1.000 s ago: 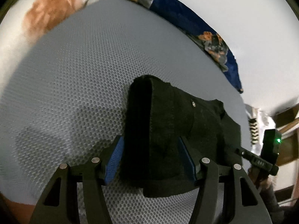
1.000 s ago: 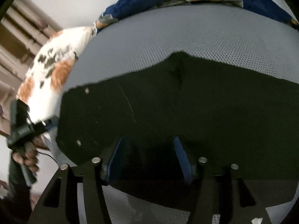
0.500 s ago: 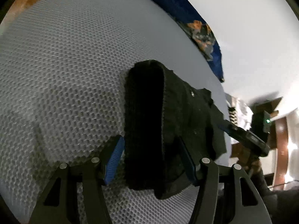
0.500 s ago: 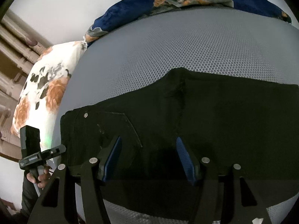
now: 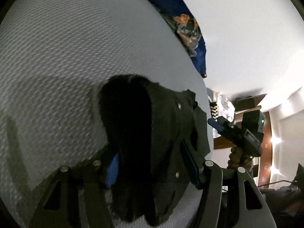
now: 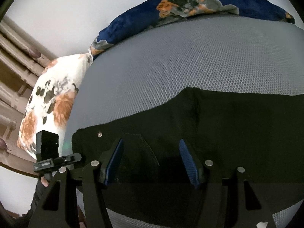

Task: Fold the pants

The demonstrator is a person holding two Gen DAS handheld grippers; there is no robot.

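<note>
In the left wrist view, grey honeycomb-mesh mattress [image 5: 66, 66] fills the left side, blurred. The left tongs [image 5: 152, 169] stand partly spread around a bunched end of the black pants [image 5: 152, 133]. The left blue pad [image 5: 113, 168] is half buried in the cloth; the right pad is mostly in shadow, so whether they squeeze the fabric cannot be told. Farther right, the pants run toward the mattress edge, where the right tongs [image 5: 214, 123] show only one blue tip, held by a hand [image 5: 237, 157] that is mostly hidden.

In the right wrist view, a floral pillow [image 6: 47, 102] lies at the far left, and below it the left tongs' body [image 6: 57, 159] shows, its tips hidden. The pants [image 6: 228, 123] spread flat across the mattress [image 6: 190, 57], cut off at the right border. The right tongs [image 6: 150, 159] hover half open above the cloth, grasping nothing. A dark blue floral blanket [image 6: 190, 5] lies along the far edge.
</note>
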